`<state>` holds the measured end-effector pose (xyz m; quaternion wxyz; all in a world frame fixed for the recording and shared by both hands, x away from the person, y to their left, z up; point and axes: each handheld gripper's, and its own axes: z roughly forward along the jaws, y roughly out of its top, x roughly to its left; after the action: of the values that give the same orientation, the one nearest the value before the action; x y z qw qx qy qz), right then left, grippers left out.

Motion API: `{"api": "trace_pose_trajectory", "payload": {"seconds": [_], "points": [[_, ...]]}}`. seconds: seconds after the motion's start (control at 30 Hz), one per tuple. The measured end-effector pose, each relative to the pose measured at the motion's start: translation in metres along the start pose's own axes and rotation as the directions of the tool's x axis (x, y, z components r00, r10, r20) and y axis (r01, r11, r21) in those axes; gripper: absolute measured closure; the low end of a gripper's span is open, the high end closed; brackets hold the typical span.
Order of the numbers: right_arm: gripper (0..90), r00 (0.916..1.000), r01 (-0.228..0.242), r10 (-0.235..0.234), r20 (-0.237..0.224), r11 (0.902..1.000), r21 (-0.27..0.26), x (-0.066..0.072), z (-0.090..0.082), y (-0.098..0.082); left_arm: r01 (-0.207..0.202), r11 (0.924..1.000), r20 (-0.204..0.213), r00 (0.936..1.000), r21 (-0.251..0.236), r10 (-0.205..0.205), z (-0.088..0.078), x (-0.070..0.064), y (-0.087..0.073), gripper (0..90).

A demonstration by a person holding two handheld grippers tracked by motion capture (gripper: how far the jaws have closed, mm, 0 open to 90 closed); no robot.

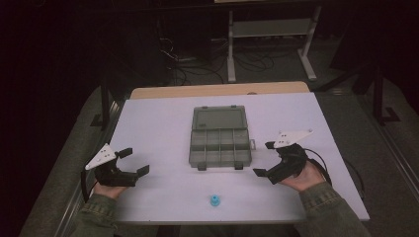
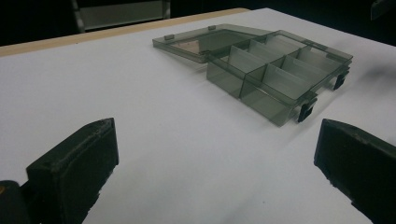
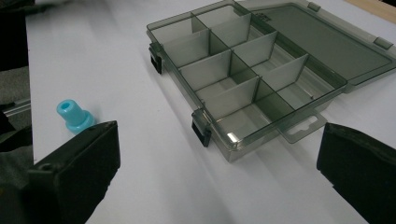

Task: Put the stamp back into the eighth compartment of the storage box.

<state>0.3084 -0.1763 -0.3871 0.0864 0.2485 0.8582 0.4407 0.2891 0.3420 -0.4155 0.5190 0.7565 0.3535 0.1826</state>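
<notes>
1. a clear grey box (image 1: pixel 220 137) lies open mid-table (image 1: pixel 158 128), lid flat on the far side, its eight compartments bare.
2. a small blue cap (image 1: pixel 214 200) stands near the front edge, apart from the box.
3. left gripper (image 1: pixel 132 161) sits left of the box, jaws wide, holding nothing.
4. right gripper (image 1: pixel 265 159) sits right of the box, jaws wide, holding nothing.

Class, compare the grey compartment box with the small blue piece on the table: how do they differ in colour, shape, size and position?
The compartment box is smoky, see-through grey; the blue piece is opaque light blue. The box is flat and rectangular with dividers, its lid lying open behind it; the blue piece is a small round stub with a wider base and a hole in its top. The box is far larger. It sits mid-table, while the blue piece stands nearer the person's edge. Both rest on the white table, untouched.
</notes>
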Motion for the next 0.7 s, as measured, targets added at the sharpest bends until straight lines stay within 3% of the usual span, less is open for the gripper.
{"api": "trace_pose_trajectory", "payload": {"seconds": [0.33, 0.7], "points": [[0.0, 0.9998, 0.02, -0.02, 0.004, 0.9994, 0.028, 0.003, 0.005, 0.001, -0.003, 1.0, 0.003, 1.0, 0.007, 0.003, 0.001, 0.0, 0.0, 0.0], [0.0, 0.9988, 0.039, -0.037, -0.033, 0.9971, 0.065, 0.009, 0.018, 0.004, -0.004, 1.0, 0.002, 1.0, 0.006, 0.004, 0.001, 0.0, 0.0, 0.0]]}}
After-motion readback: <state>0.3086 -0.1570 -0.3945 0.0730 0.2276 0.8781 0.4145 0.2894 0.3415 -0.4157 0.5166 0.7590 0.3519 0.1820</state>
